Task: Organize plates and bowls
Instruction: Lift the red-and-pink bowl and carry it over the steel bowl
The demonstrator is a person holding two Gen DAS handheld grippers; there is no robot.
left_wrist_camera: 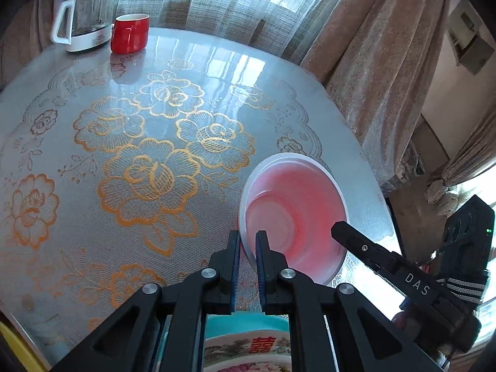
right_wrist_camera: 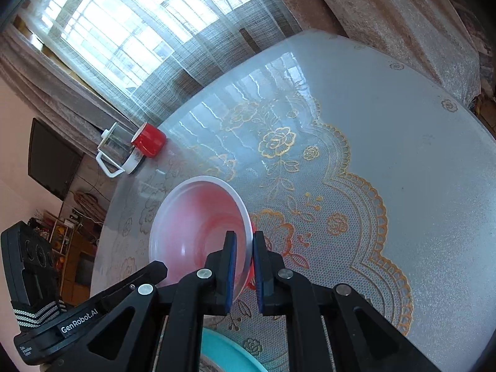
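I have the pink-lined white bowl (left_wrist_camera: 294,214) pinched on 2 sides of its rim, tilted above the round table (left_wrist_camera: 155,130). My left gripper (left_wrist_camera: 248,241) clamps its near-left rim; my right gripper (right_wrist_camera: 245,241) clamps the opposite rim. A teal-rimmed plate (left_wrist_camera: 248,341) sits below my tongs. A red mug (left_wrist_camera: 130,32) and glass kettle (left_wrist_camera: 83,21) stand far across.

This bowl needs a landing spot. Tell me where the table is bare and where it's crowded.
The middle of the table is bare, from the pink bowl across to the red mug and glass kettle at the far edge. The curtain-side stretch is bare too. The near edge is crowded: teal dish, patterned plate, both grippers.
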